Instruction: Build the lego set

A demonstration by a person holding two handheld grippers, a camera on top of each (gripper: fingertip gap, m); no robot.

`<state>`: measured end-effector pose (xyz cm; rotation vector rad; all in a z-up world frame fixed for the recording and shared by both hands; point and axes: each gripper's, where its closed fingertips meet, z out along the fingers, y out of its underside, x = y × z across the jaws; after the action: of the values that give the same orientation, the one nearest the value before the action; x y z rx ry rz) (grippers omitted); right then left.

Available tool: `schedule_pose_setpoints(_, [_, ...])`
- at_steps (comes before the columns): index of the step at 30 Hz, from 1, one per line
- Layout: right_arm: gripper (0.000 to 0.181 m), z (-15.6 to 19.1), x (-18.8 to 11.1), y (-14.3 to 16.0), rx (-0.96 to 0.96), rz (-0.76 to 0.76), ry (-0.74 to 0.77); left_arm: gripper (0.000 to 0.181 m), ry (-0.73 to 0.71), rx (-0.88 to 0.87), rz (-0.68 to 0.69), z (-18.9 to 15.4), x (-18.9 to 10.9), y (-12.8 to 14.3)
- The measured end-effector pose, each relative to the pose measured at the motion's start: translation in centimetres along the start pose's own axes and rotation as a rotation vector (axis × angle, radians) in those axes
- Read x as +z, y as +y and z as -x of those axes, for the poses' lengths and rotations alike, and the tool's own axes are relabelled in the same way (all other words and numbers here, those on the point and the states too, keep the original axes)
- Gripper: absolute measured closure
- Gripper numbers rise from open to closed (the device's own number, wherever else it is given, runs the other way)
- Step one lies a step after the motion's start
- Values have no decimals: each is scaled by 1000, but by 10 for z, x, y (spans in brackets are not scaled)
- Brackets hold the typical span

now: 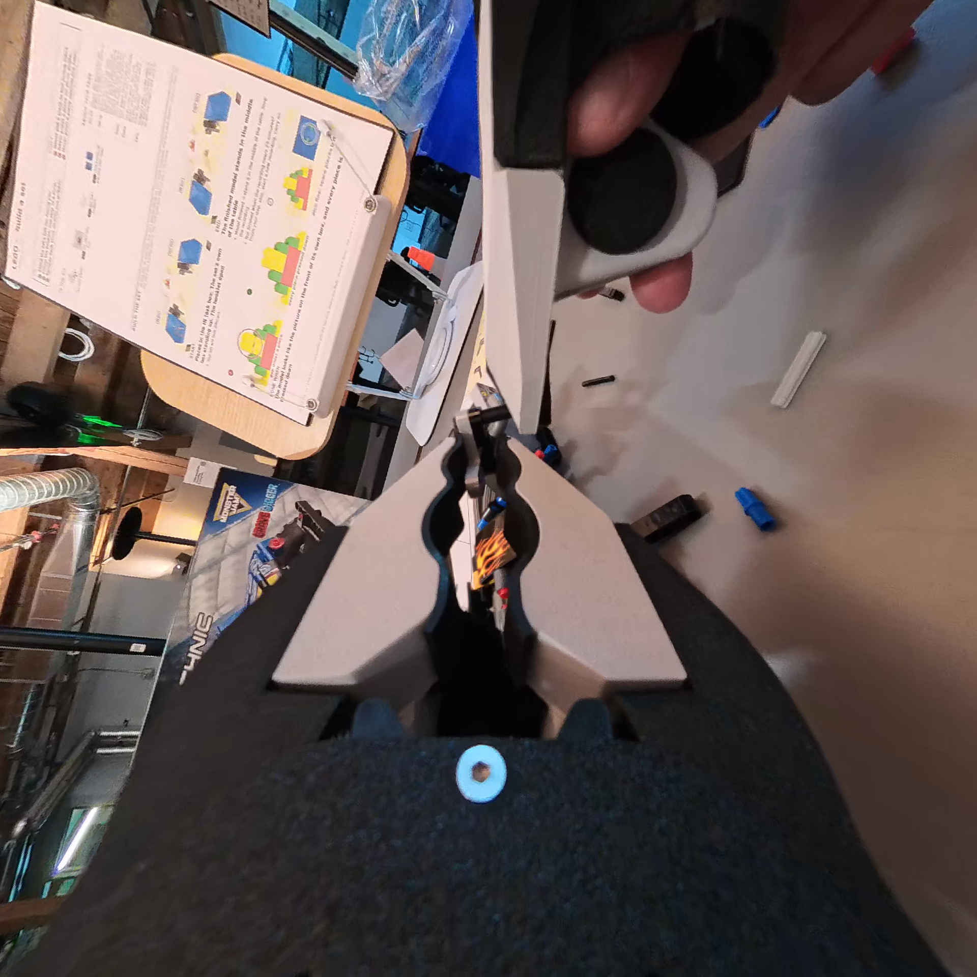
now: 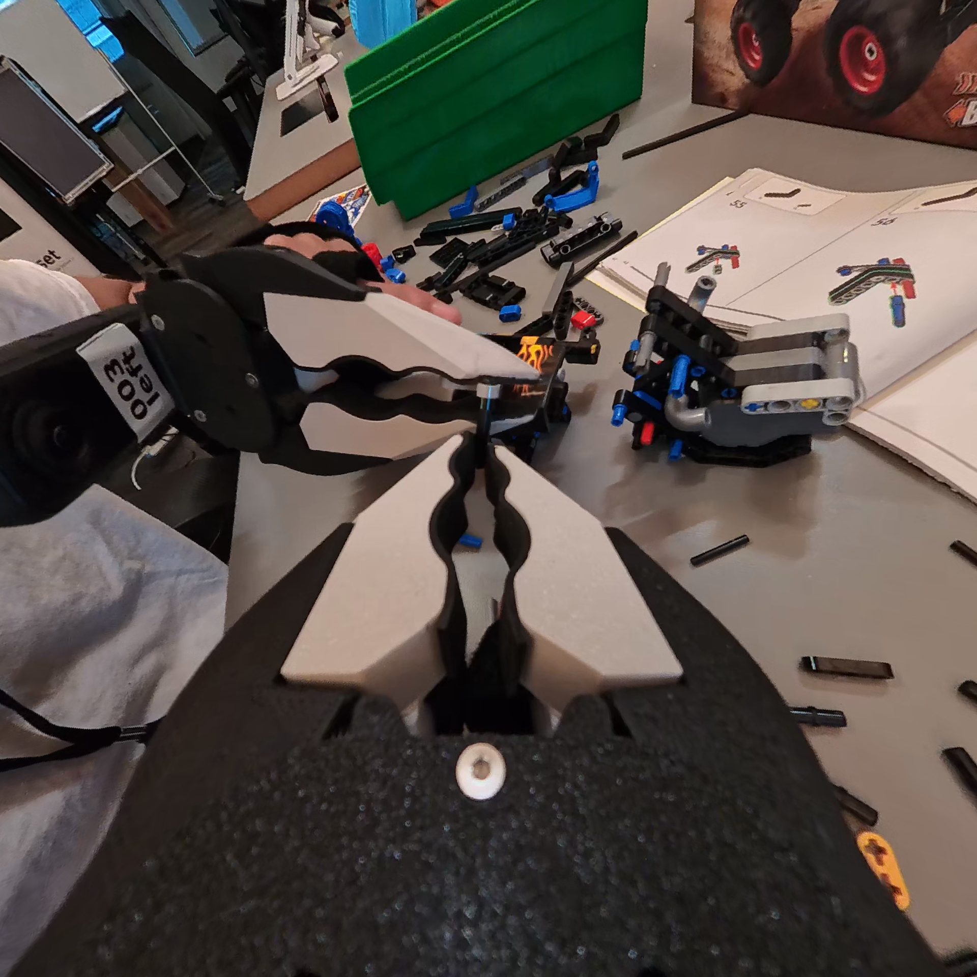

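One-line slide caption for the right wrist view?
Right gripper pinches a thin black pin against the flame-decorated piece clamped in the left gripper, beside a half-built model.

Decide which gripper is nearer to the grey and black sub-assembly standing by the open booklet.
Right, though only by a narrow margin. The right gripper sits just left of the grey and black sub-assembly, pinching a small black pin. The left gripper approaches from farther left, clamping the flame-printed piece.

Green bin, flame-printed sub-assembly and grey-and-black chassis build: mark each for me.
green bin (image 2: pixel 497 100), right wrist view, on its ribbed side wall.
flame-printed sub-assembly (image 2: pixel 536 354), right wrist view, on the orange flame panel.
grey-and-black chassis build (image 2: pixel 782 365), right wrist view, on a light grey beam.
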<state>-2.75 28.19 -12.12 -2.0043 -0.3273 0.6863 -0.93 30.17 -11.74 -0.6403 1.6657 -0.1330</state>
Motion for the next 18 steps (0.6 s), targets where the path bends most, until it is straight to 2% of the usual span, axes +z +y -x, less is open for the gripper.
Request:
schedule_pose_setpoints(4, [180, 1, -1, -2, -1, -15, -1, 173, -6, 15, -18, -2, -2, -4])
schedule_pose_setpoints(11, [178, 4, -5, -5, -27, 7, -17, 175, 87, -197, -56, 0, -2, -8])
schedule_pose_setpoints(14, [168, 8, -14, -3, -230, 34, -7, 175, 148, -312, -60, 6, -1, 1])
schedule_pose_setpoints(17, [145, 4, -22, -1, -487, 61, 84, 175, 243, -311, -107, -6, -5, -7])
schedule_pose_setpoints(18, [144, 6, -22, 2, -582, 82, 107, 175, 294, -319, -127, -13, -8, -13])
